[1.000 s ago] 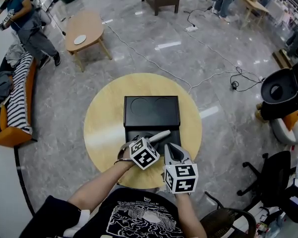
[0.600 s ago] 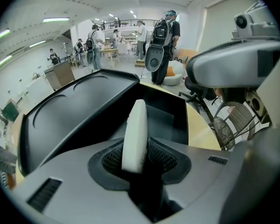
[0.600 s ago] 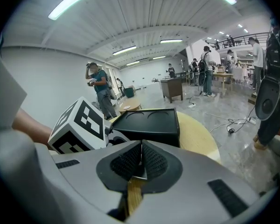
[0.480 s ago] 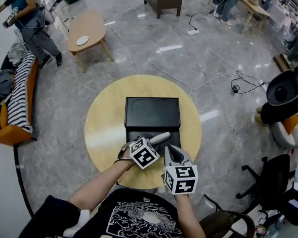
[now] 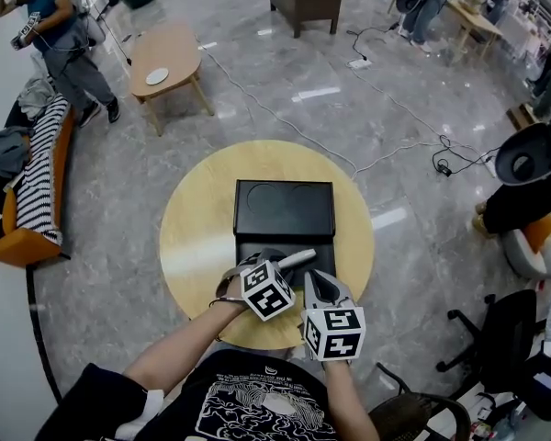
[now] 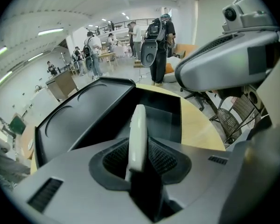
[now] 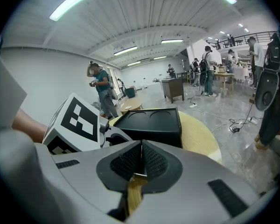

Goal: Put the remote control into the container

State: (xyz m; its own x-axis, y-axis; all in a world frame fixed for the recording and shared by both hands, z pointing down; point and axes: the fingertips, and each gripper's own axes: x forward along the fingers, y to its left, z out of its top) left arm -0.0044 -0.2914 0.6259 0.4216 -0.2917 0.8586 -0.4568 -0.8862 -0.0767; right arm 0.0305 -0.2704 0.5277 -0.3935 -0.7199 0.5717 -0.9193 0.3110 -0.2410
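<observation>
The white remote control (image 5: pixel 297 257) (image 6: pixel 138 134) is clamped edge-on in my left gripper (image 5: pixel 277 264) (image 6: pixel 137 158), which is shut on its near end. Its far end sticks out over the open front compartment of the black container (image 5: pixel 320 251) (image 6: pixel 164 112). The container's flat part with two round recesses (image 5: pixel 285 208) (image 6: pixel 81 118) lies behind. My right gripper (image 5: pixel 316 276) (image 7: pixel 141 161) is beside the left one, at the container's near right, shut with nothing between its pads. The right gripper view shows the container (image 7: pixel 151 122) ahead and the left gripper's marker cube (image 7: pixel 77 122) at left.
The container stands on a round wooden table (image 5: pixel 195 237). Grey floor surrounds it, with cables (image 5: pixel 285 118) running behind. A small wooden side table (image 5: pixel 163 58), a person (image 5: pixel 60 39) and a sofa (image 5: pixel 28 200) are far left; black chairs (image 5: pixel 505 329) stand at right.
</observation>
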